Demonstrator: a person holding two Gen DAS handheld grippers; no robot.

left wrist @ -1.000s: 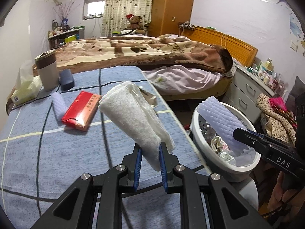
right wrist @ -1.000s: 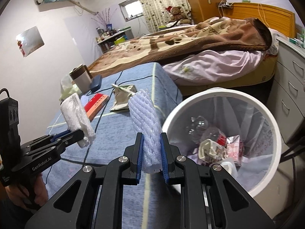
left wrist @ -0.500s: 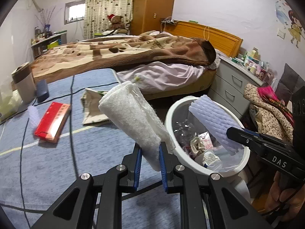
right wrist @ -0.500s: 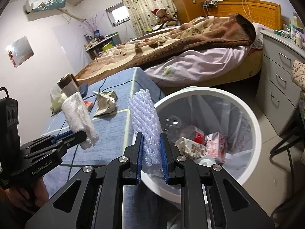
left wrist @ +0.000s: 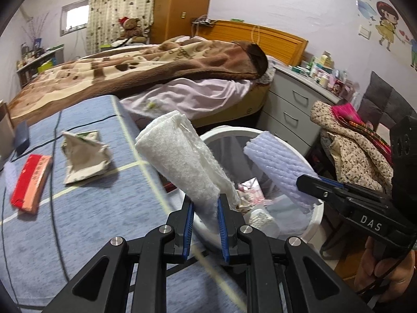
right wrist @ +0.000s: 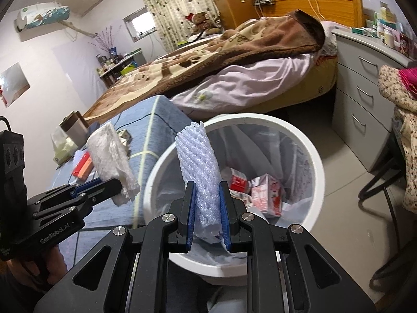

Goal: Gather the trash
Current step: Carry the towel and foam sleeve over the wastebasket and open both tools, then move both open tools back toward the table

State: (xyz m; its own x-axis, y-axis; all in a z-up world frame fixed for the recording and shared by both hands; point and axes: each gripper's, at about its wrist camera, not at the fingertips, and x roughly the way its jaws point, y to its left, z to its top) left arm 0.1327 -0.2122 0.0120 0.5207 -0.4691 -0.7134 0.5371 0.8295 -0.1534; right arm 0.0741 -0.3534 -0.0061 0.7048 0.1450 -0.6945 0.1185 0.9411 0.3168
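Covering the table, blue cloth; beyond, bed. Left tool clamping white tissue wad, right tool pinching foam net over white bin.

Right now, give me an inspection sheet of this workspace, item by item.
Surface: blue striped cover, beside the bin.
Job's things: white fibre wad and foam net sleeve, both held; white trash bin, lined, already holding cartons.
Clutter: crumpled carton, red box, cup on the cover.
Grippers: left tool shut on the wad at the bin's near rim; right tool shut on the sleeve above the bin.
Cables: thin dark cable across the cover.
Surroundings: bed with brown blanket, grey drawers, clothes pile.
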